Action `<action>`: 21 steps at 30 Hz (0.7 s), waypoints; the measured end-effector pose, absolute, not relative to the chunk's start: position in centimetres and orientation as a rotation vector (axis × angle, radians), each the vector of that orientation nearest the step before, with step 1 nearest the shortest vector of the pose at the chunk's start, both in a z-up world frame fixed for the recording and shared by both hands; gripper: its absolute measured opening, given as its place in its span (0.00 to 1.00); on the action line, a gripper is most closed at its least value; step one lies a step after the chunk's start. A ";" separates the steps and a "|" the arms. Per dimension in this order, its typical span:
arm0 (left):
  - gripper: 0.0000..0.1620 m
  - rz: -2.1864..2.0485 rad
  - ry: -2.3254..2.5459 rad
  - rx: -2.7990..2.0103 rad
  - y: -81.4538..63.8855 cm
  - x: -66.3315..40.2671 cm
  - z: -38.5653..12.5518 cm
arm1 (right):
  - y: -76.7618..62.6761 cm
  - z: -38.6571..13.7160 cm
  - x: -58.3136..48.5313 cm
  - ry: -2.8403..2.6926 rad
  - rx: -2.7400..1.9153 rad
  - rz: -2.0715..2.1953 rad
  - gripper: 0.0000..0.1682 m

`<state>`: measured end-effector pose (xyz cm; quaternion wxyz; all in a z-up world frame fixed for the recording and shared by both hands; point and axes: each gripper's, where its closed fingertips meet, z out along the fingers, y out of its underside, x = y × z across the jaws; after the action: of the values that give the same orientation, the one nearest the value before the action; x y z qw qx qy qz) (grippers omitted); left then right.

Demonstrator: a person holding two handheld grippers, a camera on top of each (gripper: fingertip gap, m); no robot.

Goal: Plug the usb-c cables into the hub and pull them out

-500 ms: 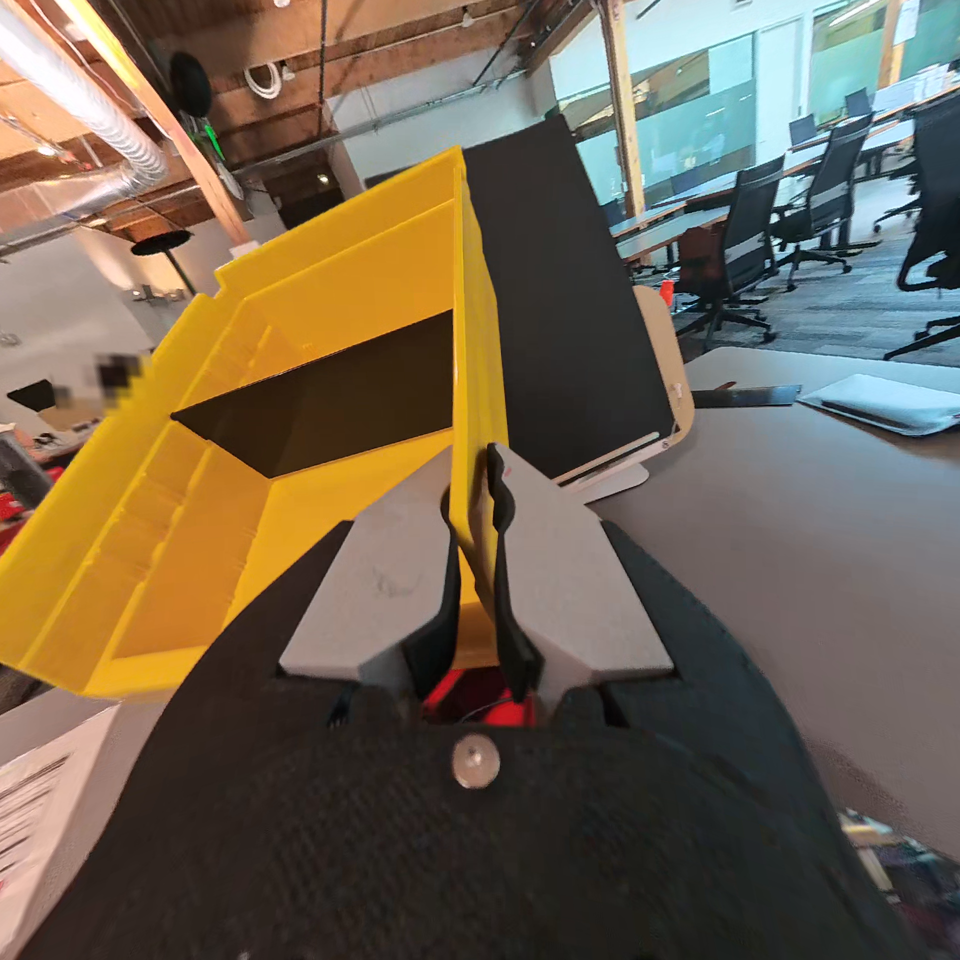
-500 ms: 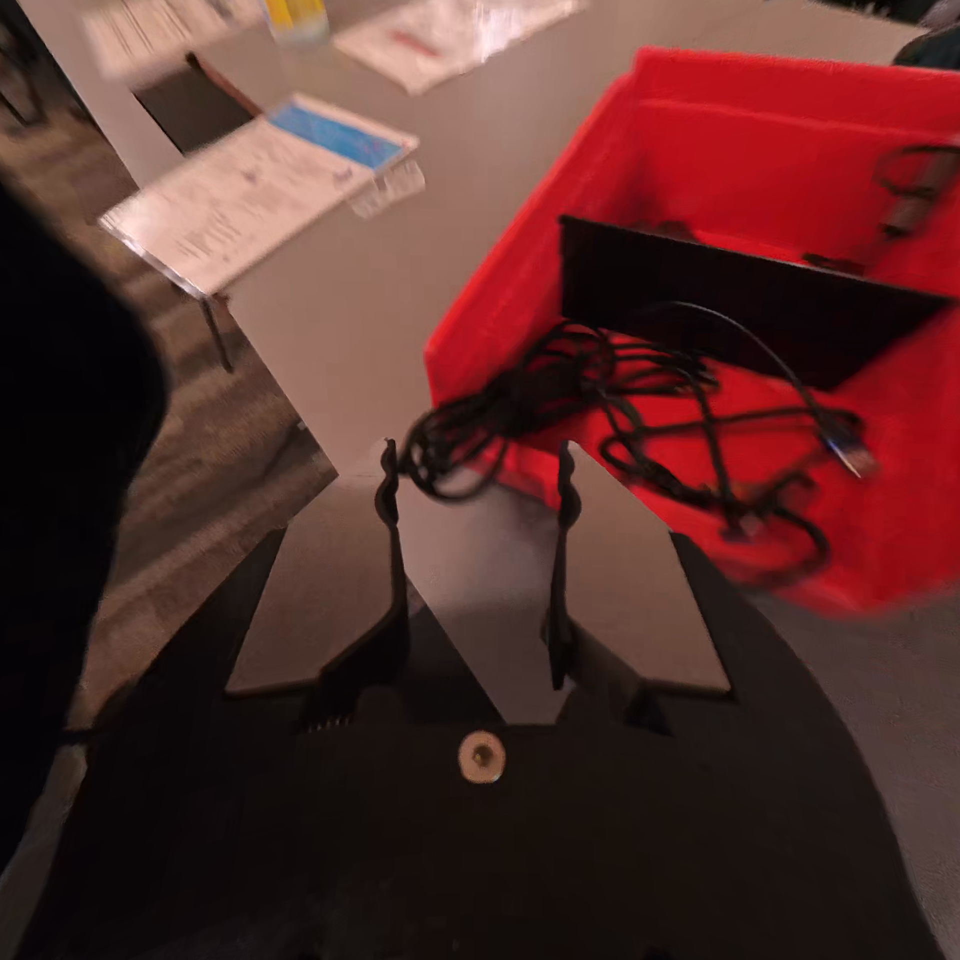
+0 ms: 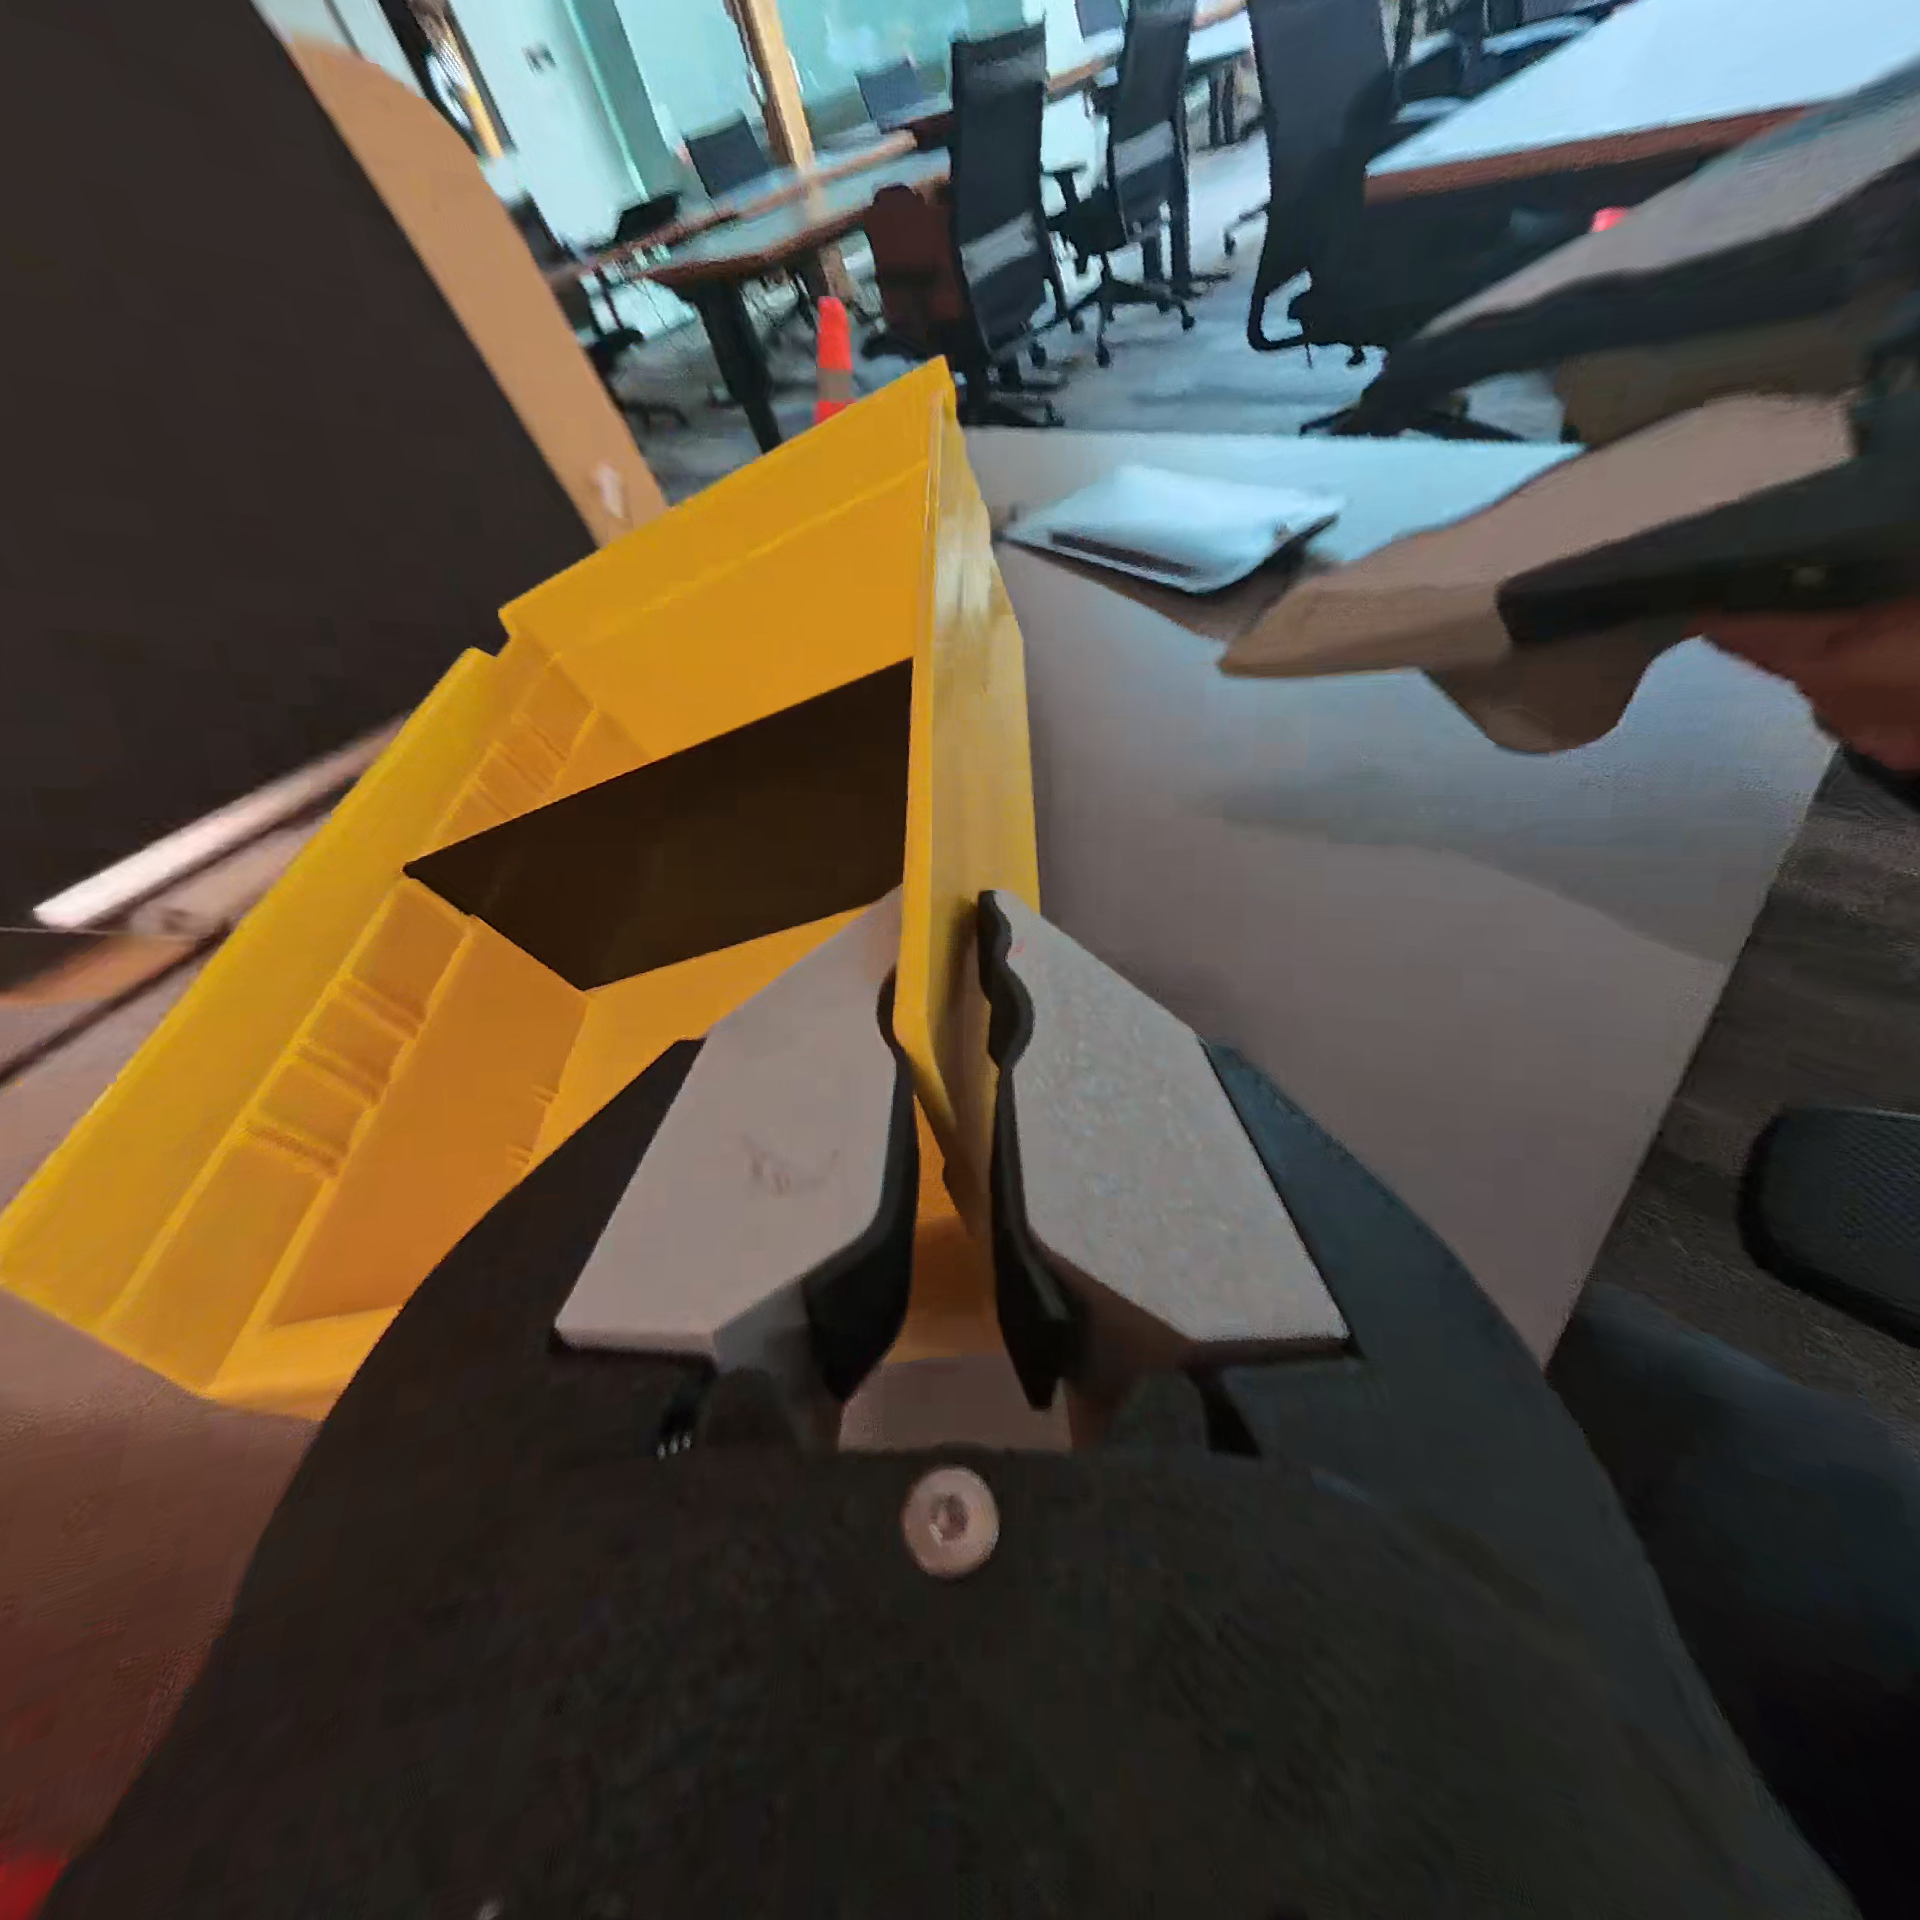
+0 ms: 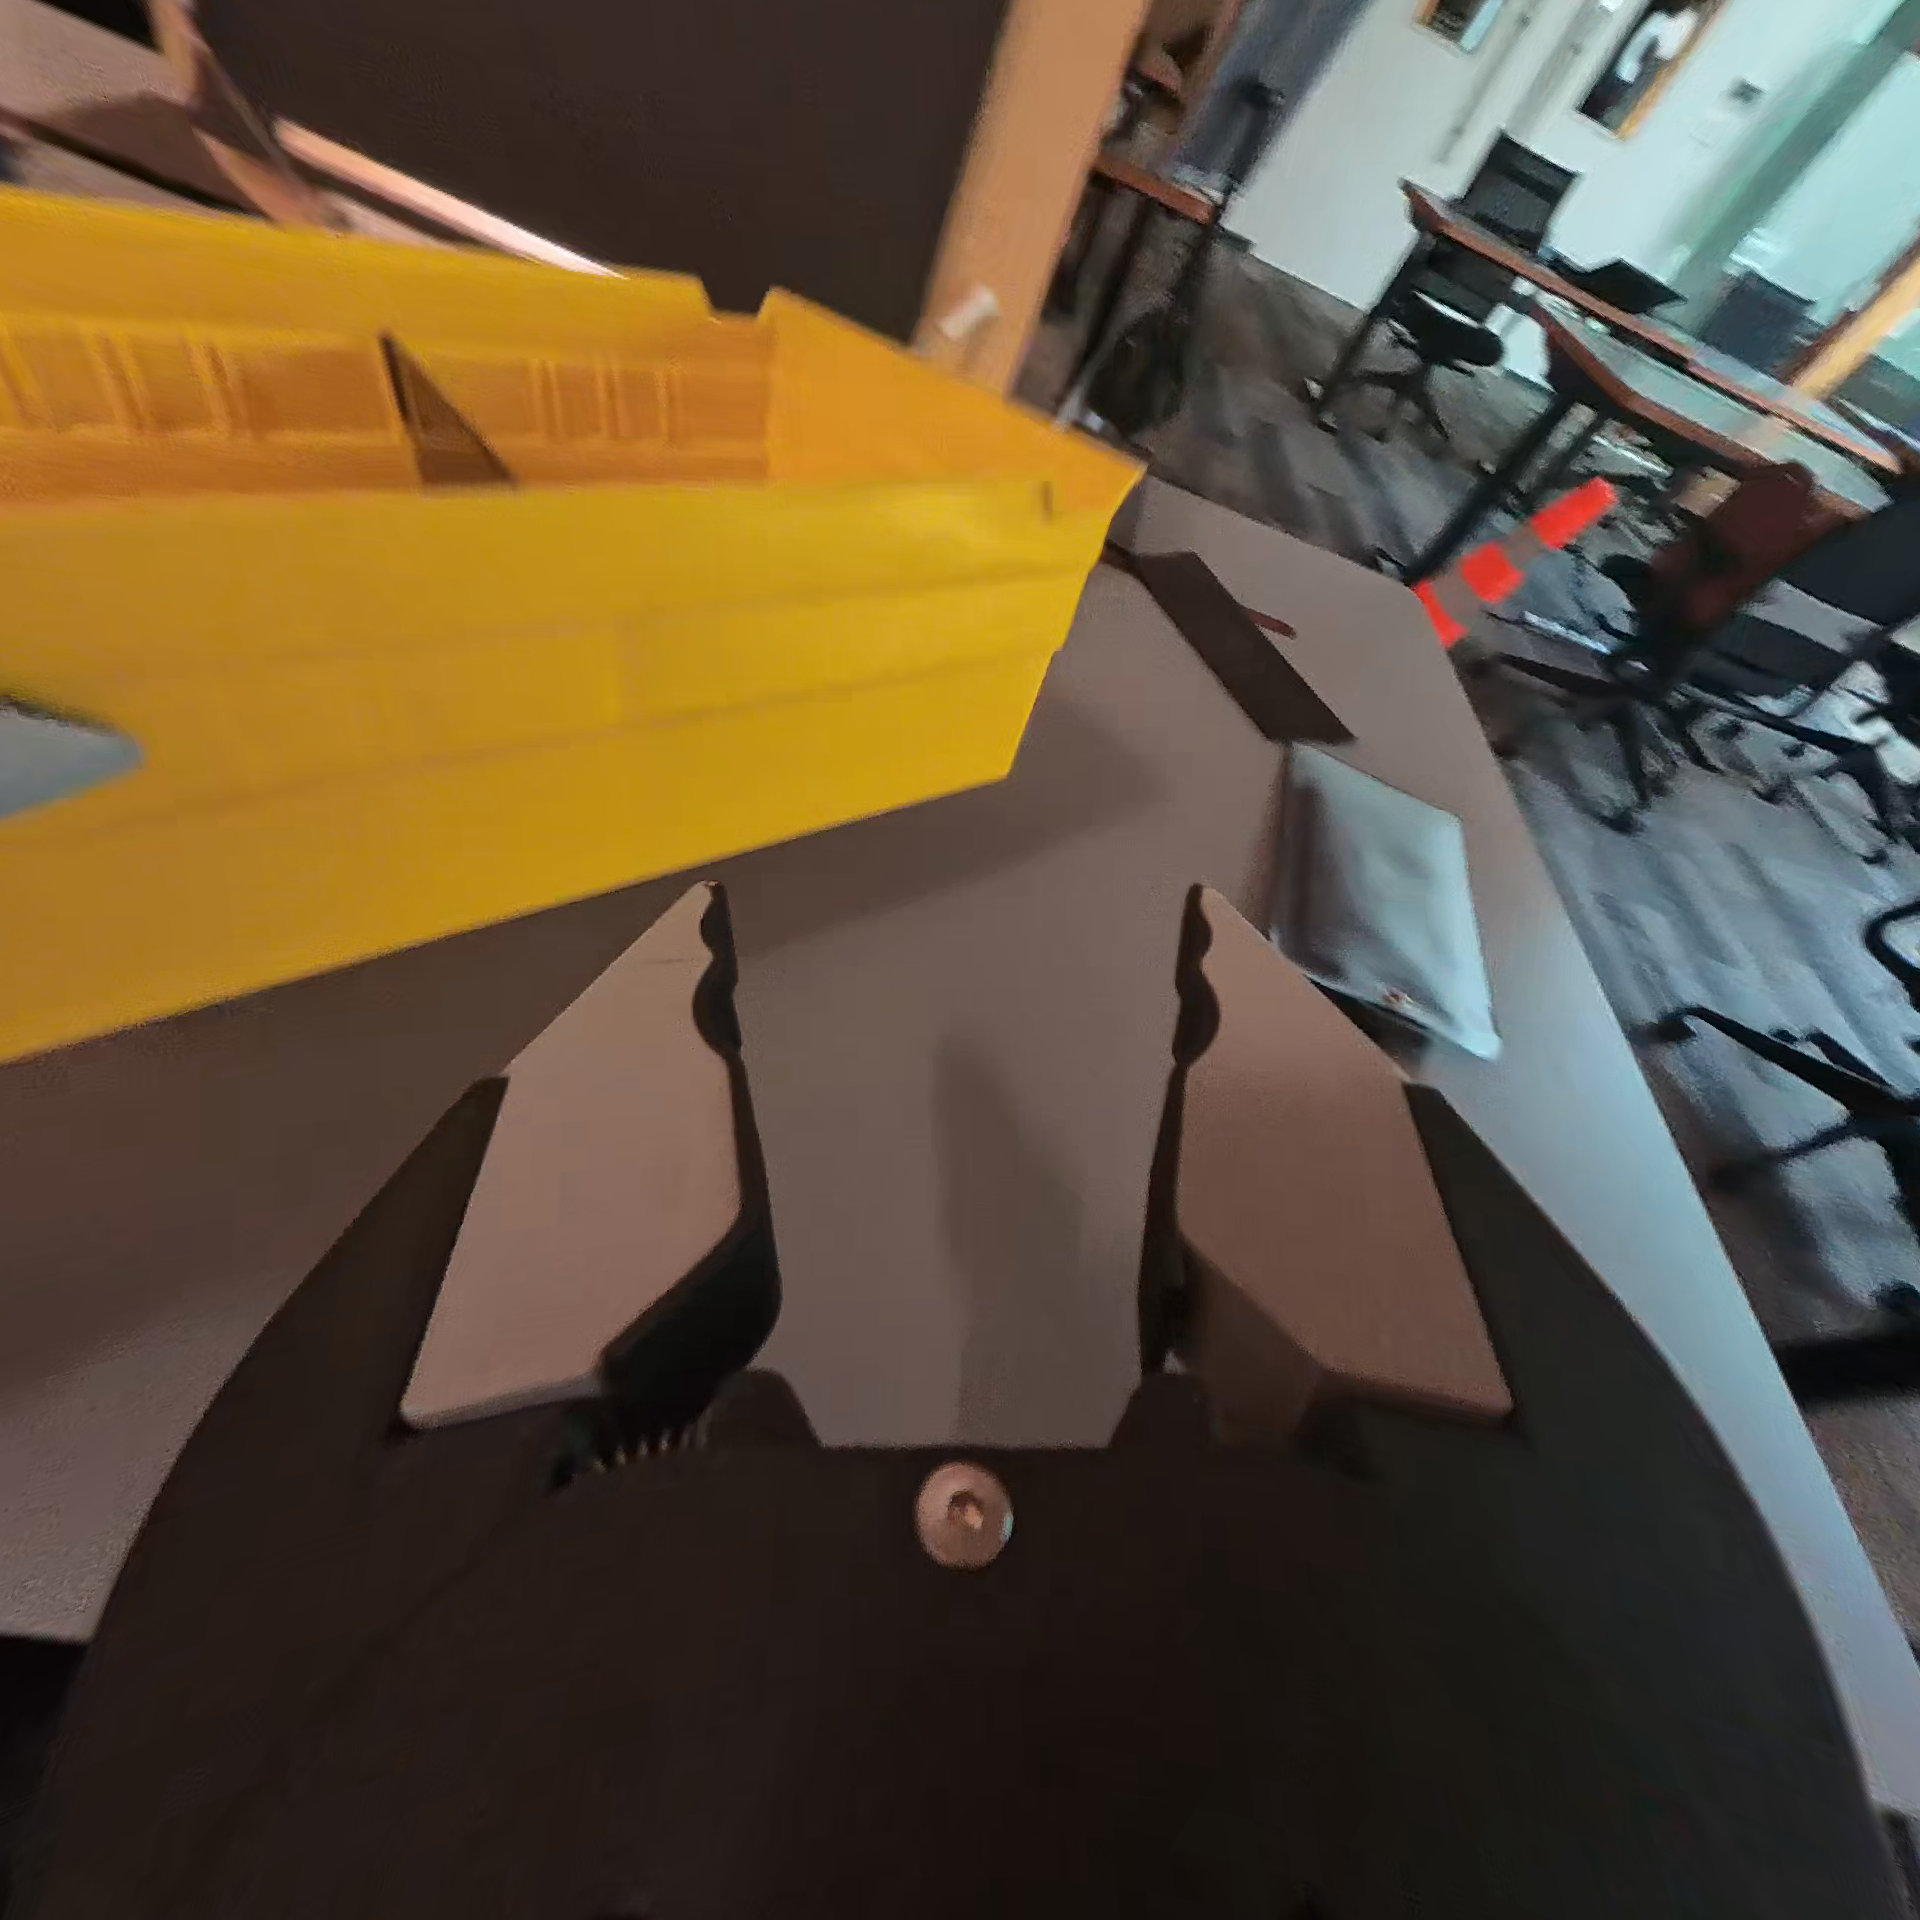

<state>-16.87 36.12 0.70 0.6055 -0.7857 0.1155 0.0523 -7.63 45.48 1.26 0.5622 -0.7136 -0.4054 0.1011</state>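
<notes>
Currently the left gripper (image 3: 940, 977) is pinching the side wall of a tilted yellow bin (image 3: 665, 665); it should be set down level, with the grip firm until it rests on the grey table (image 3: 1351, 935). The right wrist view alone shows the right gripper (image 4: 951, 914) spread and empty beside the bin's outer wall; neither view shows cables or hub.

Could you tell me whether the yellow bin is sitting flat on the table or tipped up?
Tipped up: the yellow bin is held off the table, with the left gripper clamped on its side wall.

no legible text, no labels or numbers on yellow bin (image 3: 727, 644), bkgd too blurred to read
</notes>
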 end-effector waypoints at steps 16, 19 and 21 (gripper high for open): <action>0.17 0.189 0.156 -1.785 29.4 -23.4 2.7 | 44.3 -1.3 -8.7 -1.004 -1.705 0.264 0.45; 0.25 0.321 -0.035 -1.874 26.1 -32.7 0.9 | 43.5 -1.1 -9.7 -1.017 -1.683 0.238 0.47; 0.30 0.396 -0.128 -1.919 24.5 -36.9 -0.6 | 43.2 -0.8 -9.8 -1.008 -1.686 0.237 0.48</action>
<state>-36.91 24.50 -0.63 0.5556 -0.8125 -0.0544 0.1676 -9.77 43.22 -0.77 0.5493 -0.7120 -0.4259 0.0999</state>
